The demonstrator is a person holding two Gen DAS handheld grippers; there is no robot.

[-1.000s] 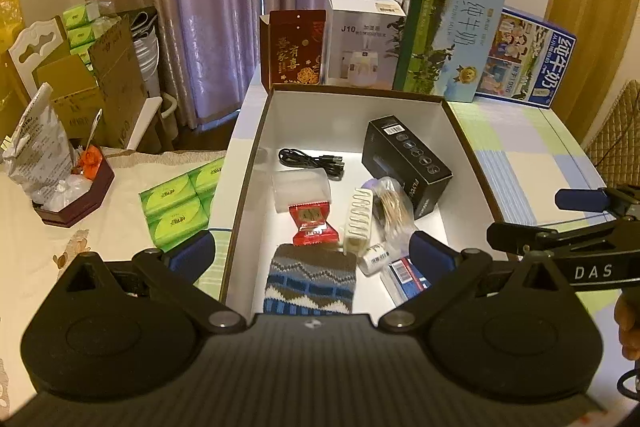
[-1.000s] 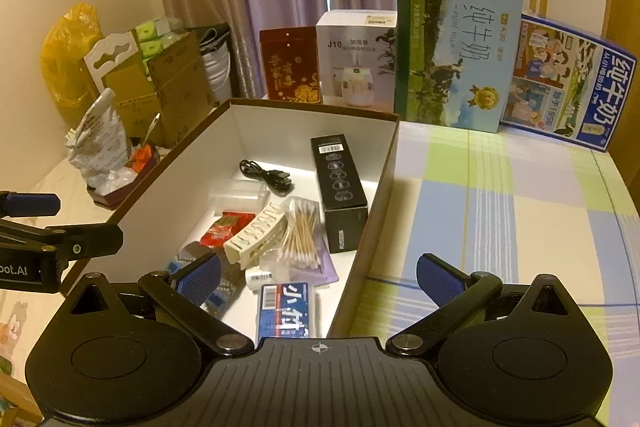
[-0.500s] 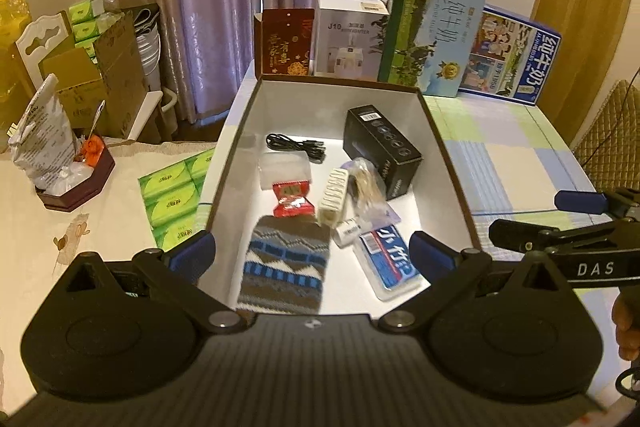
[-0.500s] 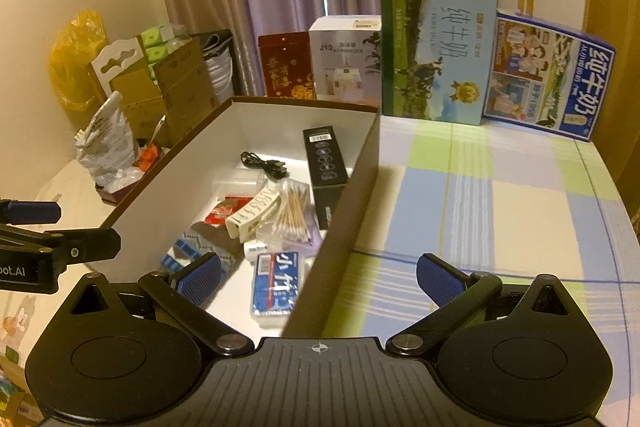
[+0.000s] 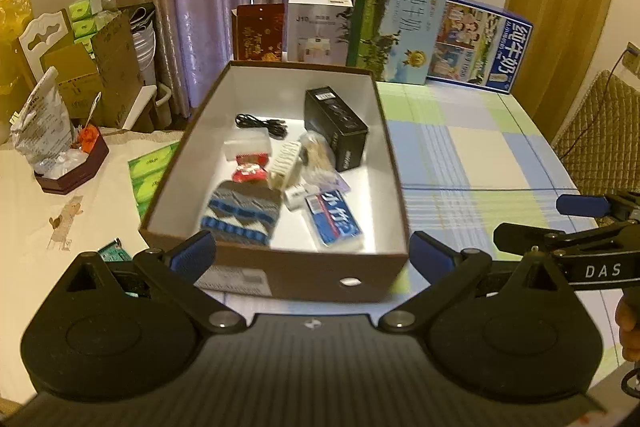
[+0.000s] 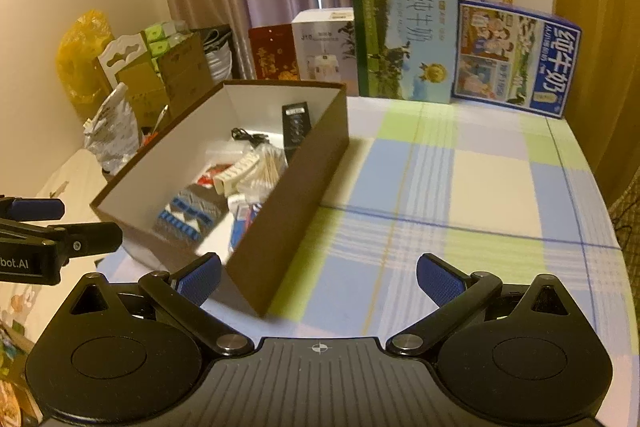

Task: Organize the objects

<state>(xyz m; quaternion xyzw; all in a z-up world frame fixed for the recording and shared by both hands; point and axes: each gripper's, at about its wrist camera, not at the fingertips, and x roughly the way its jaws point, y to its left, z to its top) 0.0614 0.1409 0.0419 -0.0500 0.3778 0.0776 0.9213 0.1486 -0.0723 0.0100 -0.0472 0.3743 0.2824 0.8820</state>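
Observation:
A brown cardboard box with a white inside stands on the checked tablecloth. In it lie a black carton, a black cable, a red packet, a bag of cotton swabs, a knitted patterned pouch and a blue tissue pack. My left gripper is open and empty just in front of the box's near wall. My right gripper is open and empty off the box's near right corner, over the cloth.
Two milk cartons, a white appliance box and a red packet box stand behind the brown box. Green tissue packs lie to its left. A quilted chair is at the far right.
Both grippers have drawn back from over the box, so its near wall and front corner now show. Both stayed open and empty.

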